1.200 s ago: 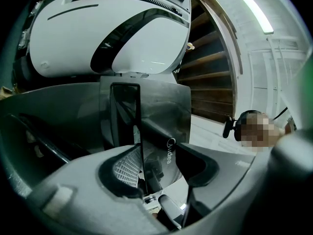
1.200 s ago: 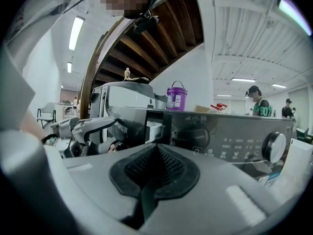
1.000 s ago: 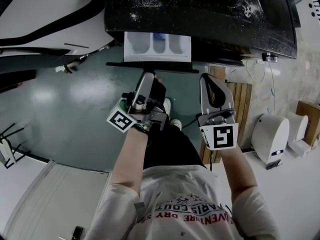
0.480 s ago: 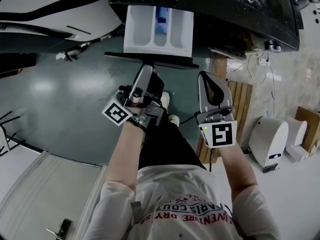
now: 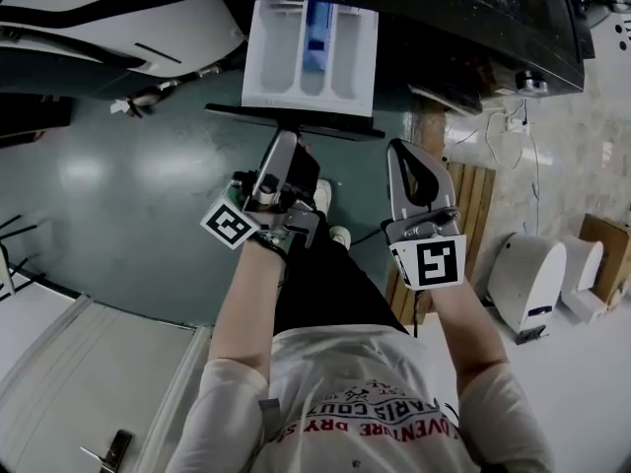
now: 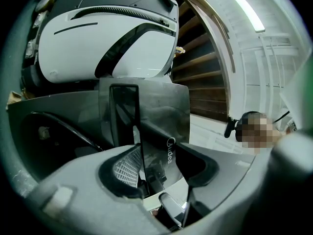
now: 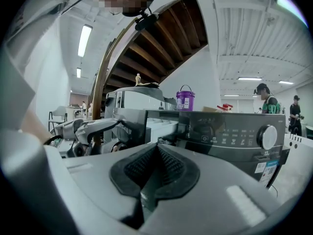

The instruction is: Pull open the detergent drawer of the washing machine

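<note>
One grey left hand-held gripper (image 5: 284, 140) clamps the dark front panel (image 5: 340, 127) of the white plastic detergent drawer (image 5: 286, 59), which juts from the black washing machine (image 5: 473, 23). The grey right hand-held gripper (image 5: 407, 156), jaws together, hangs empty just beside it.

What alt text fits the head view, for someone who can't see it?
From above, the left gripper clamps the dark front of a white detergent drawer, which stands open from a black washing machine. The right gripper hangs beside it, shut and empty.
</note>
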